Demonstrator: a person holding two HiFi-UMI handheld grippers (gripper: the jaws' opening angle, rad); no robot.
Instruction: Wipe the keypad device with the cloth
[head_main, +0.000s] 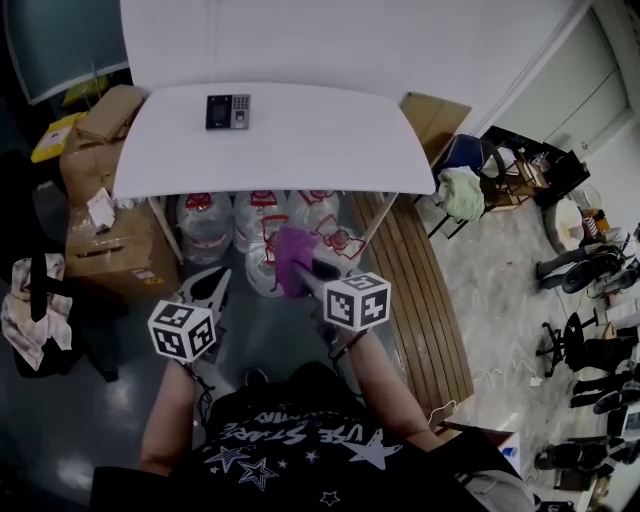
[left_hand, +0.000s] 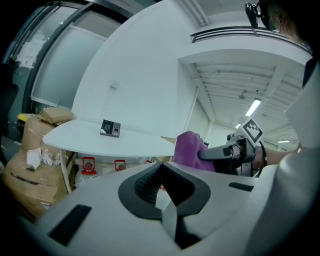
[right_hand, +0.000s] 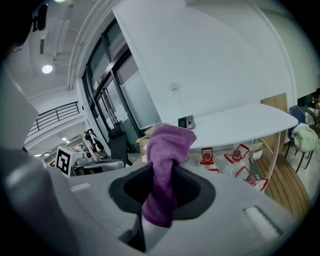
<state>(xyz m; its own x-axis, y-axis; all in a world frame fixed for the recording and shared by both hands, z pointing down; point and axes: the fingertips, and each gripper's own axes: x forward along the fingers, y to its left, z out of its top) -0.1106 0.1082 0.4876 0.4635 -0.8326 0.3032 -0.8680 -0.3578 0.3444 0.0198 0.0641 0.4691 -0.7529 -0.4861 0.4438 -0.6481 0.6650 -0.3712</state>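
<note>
Purple terry cloth (right_hand: 170, 142) sits pinched in your right hand-held gripper (right_hand: 161, 176). Your left hand-held gripper (left_hand: 162, 172) is pressed together, empty. The small black keypad device (head_main: 228, 111) lies near the white bench's (head_main: 300, 150) far edge, well apart. Wiping it unbraced could push it off.

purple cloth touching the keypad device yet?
Apart. Head view: purple cloth, clamped in the right gripper, sits short of the table; keypad device lies near its far edge.
</note>
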